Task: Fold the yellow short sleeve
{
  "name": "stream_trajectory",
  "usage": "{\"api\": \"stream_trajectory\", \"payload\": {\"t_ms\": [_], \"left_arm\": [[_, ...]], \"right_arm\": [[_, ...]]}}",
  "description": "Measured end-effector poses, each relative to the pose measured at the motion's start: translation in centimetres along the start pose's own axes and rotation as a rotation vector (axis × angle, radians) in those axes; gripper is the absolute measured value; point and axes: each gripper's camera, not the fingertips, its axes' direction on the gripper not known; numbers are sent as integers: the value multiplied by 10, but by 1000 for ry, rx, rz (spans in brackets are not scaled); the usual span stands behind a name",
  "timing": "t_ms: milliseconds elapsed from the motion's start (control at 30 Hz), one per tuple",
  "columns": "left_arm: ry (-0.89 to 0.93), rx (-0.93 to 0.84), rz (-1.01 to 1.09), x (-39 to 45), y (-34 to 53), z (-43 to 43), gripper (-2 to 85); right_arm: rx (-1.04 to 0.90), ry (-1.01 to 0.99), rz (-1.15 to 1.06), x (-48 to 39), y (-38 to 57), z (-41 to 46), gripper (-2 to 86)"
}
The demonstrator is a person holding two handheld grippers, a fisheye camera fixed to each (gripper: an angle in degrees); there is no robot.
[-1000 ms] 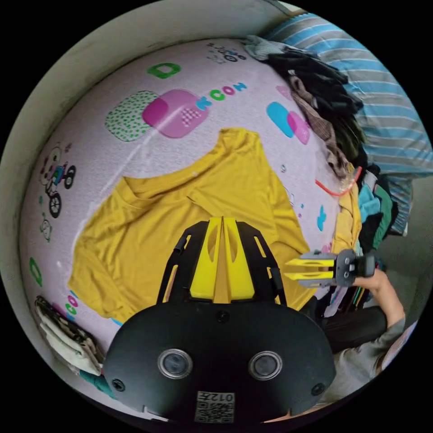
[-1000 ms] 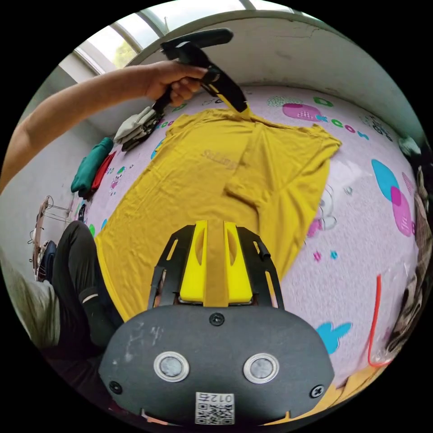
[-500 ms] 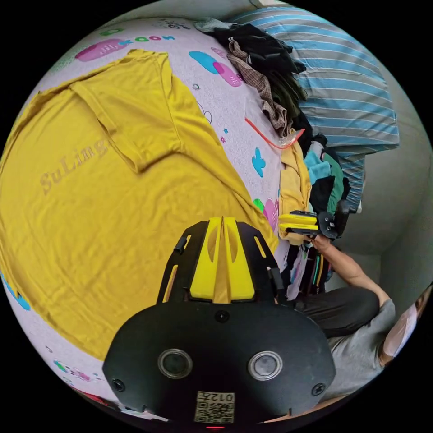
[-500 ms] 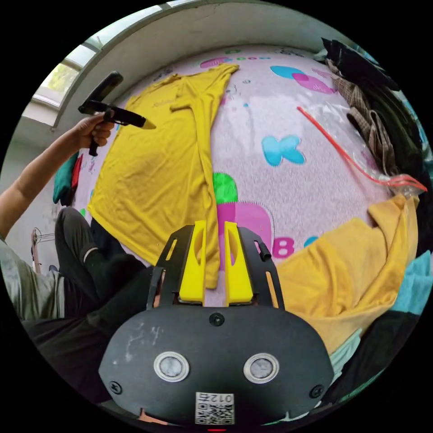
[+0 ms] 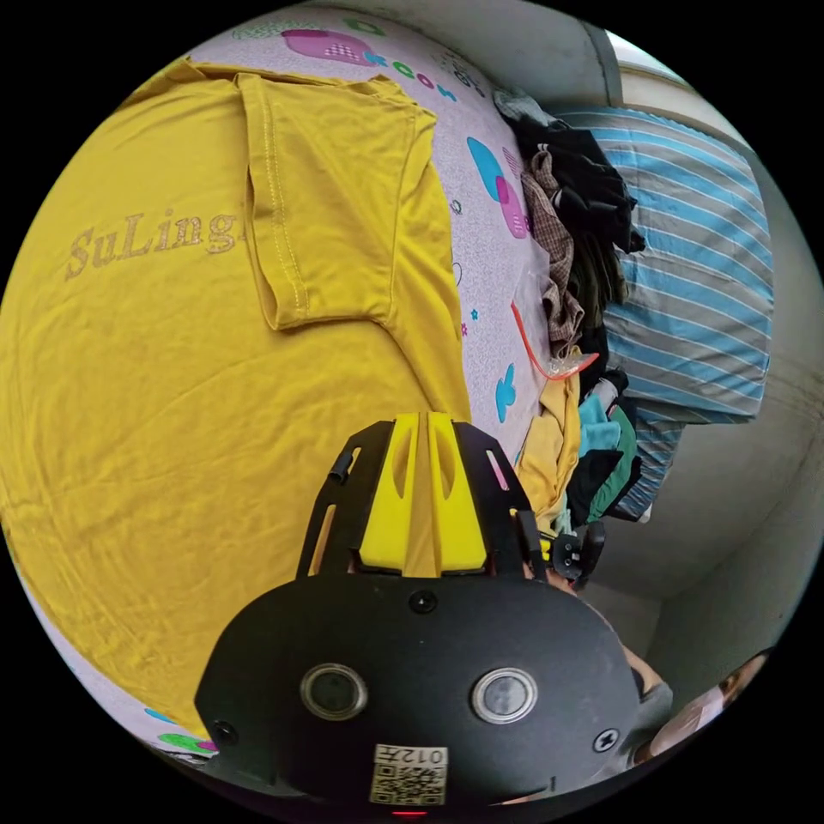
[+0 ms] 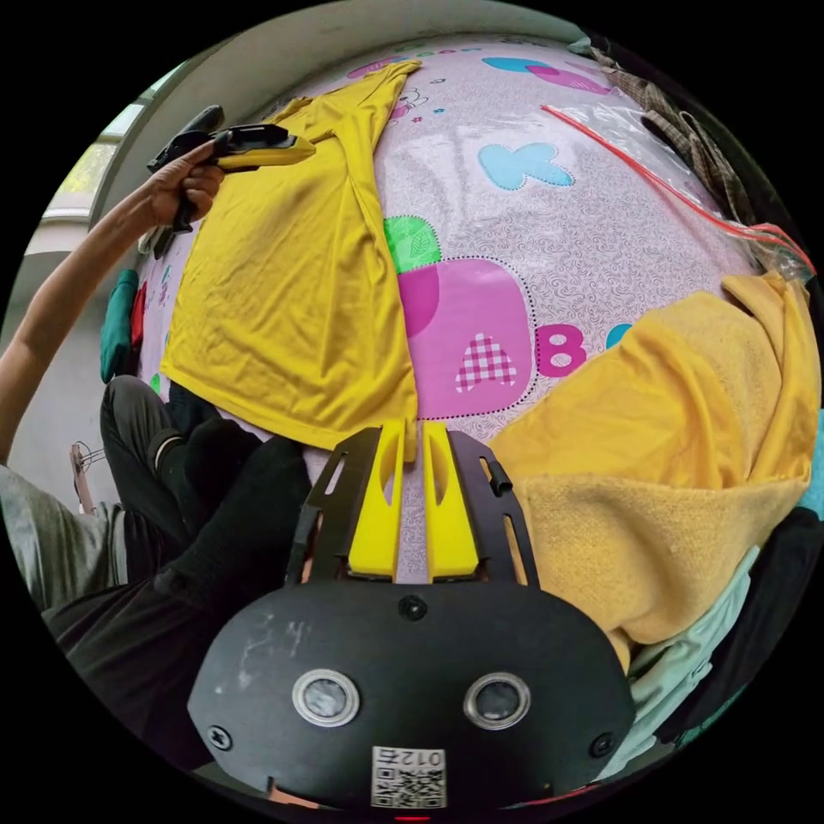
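The yellow short-sleeve shirt point(image 5: 172, 403) lies flat on the patterned pink bedsheet point(image 6: 515, 257). One sleeve point(image 5: 335, 197) is folded in over the lettered chest. My left gripper point(image 5: 422, 419) hovers low over the shirt's body with its jaws shut and nothing clearly between them. In the right gripper view, a hand holds the left gripper point(image 6: 296, 153) above the shirt's point(image 6: 283, 283) shoulder end. My right gripper point(image 6: 412, 425) sits at the near hem corner, and its jaws are closed on that corner of fabric.
A heap of dark and plaid clothes point(image 5: 584, 223) and a striped blue pillow point(image 5: 695, 257) line one side of the bed. Another yellow garment point(image 6: 687, 446) and a clear bag with a red strip point(image 6: 652, 163) lie beside the shirt. The person's black-clad legs point(image 6: 215, 489) are at the hem edge.
The left gripper has let go of the collar and now hovers lower over the chest. The right gripper has moved down to the hem corner, and its jaws have narrowed onto it.
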Motion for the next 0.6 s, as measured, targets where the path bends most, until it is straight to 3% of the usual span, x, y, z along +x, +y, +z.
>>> {"api": "stream_trajectory", "payload": {"t_ms": [300,600], "left_arm": [[47,69,-78,-28,-4,5,25],[-54,78,-100,-37,3,9,35]], "right_arm": [[10,-74,-2,40,3,-14,-2],[24,-95,1,70,5,-26,-4]]}}
